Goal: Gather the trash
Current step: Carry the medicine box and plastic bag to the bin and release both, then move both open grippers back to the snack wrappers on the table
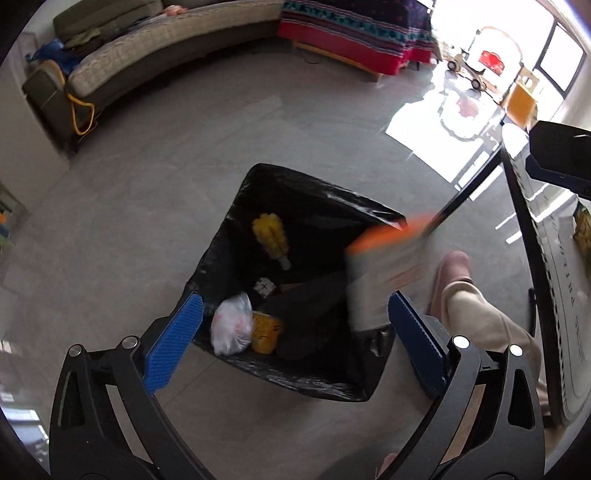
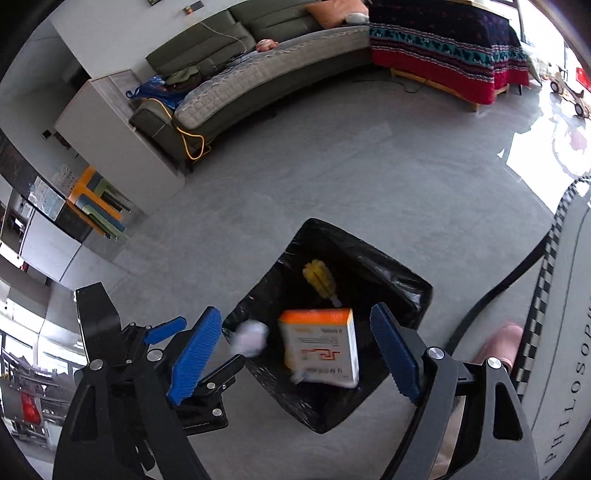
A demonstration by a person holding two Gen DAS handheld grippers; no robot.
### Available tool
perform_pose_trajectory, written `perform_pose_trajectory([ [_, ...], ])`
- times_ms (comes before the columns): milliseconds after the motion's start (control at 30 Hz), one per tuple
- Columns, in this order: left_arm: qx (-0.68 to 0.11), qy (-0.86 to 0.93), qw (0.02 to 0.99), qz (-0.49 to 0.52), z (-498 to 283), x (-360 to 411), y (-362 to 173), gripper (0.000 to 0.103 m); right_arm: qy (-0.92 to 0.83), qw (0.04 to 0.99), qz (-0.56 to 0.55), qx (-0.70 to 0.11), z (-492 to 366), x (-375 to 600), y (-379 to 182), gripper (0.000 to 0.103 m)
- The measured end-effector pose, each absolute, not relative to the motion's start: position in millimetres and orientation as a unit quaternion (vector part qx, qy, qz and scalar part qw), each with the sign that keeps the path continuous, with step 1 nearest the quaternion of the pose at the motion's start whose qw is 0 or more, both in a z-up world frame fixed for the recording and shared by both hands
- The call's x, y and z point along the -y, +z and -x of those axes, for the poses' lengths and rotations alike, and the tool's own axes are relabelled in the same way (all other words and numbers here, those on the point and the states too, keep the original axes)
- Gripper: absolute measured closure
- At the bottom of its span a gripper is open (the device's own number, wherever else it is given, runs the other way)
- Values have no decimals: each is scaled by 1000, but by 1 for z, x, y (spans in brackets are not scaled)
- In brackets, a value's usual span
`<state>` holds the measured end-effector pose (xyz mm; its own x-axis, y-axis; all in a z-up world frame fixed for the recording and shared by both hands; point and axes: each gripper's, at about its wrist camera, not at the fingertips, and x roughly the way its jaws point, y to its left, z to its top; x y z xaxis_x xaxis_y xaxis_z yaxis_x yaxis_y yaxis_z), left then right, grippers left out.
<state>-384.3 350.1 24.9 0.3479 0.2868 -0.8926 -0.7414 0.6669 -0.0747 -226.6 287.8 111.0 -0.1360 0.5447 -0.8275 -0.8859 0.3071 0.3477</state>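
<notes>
A bin lined with a black bag (image 1: 325,192) stands on the grey floor, right under both grippers. In it lie a yellow brush head (image 1: 271,234), a white plastic bag (image 1: 231,328) and a yellow cup (image 1: 264,332). My left gripper (image 1: 295,299) hangs open above the bin with nothing between its blue pads. A blurred orange-and-white box (image 1: 384,258) is in the air over the bin's right side. In the right wrist view that box (image 2: 319,345) sits between the pads of my right gripper (image 2: 295,314), touching neither, over the bin (image 2: 369,251). A blurred white crumpled wad (image 2: 251,338) is in the air beside it.
A person's pink slipper (image 1: 452,273) and beige trouser leg (image 1: 480,321) stand right of the bin. A black-framed table with a lettered, chequered-edge top (image 2: 565,350) is at the far right. A curved sofa (image 1: 166,48) and a red patterned blanket (image 1: 351,33) line the back.
</notes>
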Motion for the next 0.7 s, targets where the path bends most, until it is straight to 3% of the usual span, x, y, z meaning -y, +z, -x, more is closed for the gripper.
perform_pose_trajectory([
  [700,-466,261,824,187,337,-316,45,6,543,666,129,-495,187,-223,122,20],
])
